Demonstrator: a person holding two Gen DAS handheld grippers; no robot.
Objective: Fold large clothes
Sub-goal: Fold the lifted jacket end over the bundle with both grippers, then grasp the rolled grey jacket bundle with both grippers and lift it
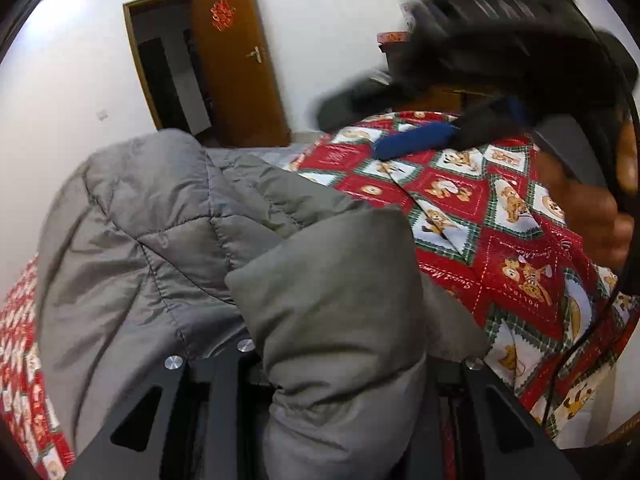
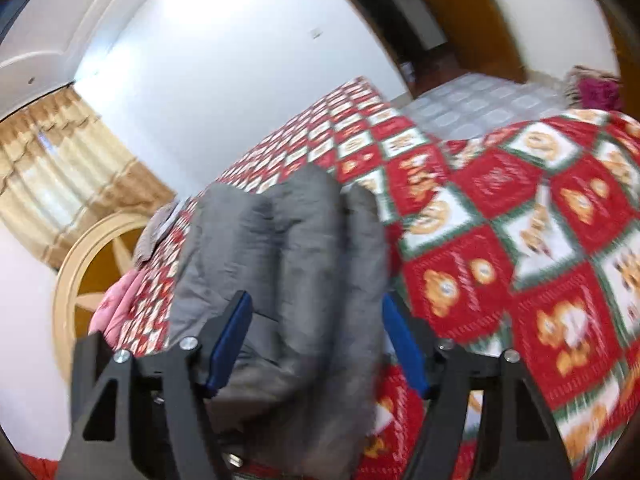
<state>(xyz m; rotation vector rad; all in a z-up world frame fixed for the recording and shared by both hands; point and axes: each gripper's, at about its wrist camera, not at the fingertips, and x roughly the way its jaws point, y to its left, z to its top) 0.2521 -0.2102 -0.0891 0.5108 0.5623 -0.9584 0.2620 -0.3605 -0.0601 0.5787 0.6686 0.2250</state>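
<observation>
A grey quilted puffer jacket lies bunched on a bed with a red, white and green bear-print cover. My left gripper is shut on a thick fold of the jacket, which hides its fingertips. My right gripper shows blurred at the top right of the left wrist view, blue pads apart, above the cover. In the right wrist view the right gripper is open, its blue pads standing either side of a hanging part of the jacket without pinching it.
An open brown door and a dark doorway stand behind the bed. A curtain and a round wooden headboard are at the left. Pink cloth lies on the bed edge. A cable hangs at the right.
</observation>
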